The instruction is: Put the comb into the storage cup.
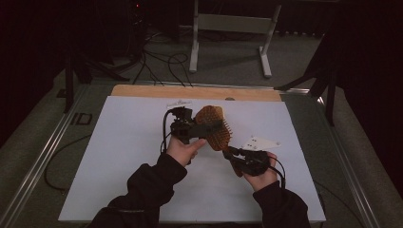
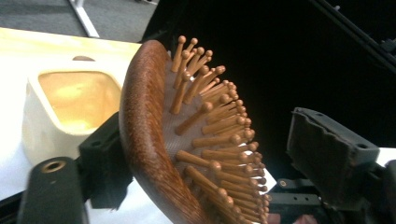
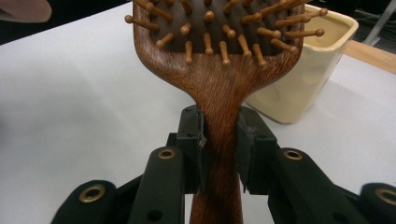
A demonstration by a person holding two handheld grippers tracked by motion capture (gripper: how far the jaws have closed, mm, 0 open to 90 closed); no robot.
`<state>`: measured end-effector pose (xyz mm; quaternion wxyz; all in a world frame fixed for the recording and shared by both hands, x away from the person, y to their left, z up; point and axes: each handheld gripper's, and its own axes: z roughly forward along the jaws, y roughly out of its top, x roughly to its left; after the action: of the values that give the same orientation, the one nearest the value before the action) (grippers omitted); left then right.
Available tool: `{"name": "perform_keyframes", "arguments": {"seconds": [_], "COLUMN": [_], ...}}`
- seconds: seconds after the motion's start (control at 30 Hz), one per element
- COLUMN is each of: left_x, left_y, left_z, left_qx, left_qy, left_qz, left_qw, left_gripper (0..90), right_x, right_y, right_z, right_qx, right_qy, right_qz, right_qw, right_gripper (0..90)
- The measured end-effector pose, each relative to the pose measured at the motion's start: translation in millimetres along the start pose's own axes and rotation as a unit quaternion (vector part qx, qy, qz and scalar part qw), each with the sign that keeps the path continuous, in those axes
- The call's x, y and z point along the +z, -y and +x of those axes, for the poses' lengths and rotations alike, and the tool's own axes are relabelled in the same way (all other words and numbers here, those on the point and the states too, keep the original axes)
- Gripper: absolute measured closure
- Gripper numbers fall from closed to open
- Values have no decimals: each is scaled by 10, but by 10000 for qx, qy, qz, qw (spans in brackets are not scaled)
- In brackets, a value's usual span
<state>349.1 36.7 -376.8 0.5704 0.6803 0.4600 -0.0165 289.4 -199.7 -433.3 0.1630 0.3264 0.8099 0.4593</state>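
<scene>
High view dim overall; room beyond white-covered tabletop sinks into near black, floor grey and murky. White sheet brightest area, no glare. Soft faint shadows under hands. Left gripper view: brown wooden paddle hairbrush close, slightly soft, warm sheen along rim; cream square ceramic cup overexposed, blurred. Right gripper view sharper, evenly lit; edges slightly bent.
</scene>
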Motion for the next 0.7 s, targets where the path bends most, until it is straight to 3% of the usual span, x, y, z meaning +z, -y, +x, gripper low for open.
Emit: {"name": "perform_keyframes", "arguments": {"seconds": [0.2,0.47,0.53,0.7], "left_x": [15,17,13,5], "left_y": [10,11,5,-30], "left_z": [57,92,85,-34], "left_qx": [-108,-317,-286,82], "left_qy": [-16,184,212,249], "left_qz": [-91,-192,-194,-136], "left_qw": [9999,9991,9992,9996], "left_gripper": [361,456,478,514], "right_x": [-14,-9,-7,13], "right_y": [4,9,10,29], "right_z": [-19,-20,-18,-25], "right_qx": [71,28,29,52], "right_qy": [17,106,111,79], "right_qz": [-15,7,-2,-20], "right_qw": [10000,9999,9999,10000], "right_gripper": [734,733,733,732]}}
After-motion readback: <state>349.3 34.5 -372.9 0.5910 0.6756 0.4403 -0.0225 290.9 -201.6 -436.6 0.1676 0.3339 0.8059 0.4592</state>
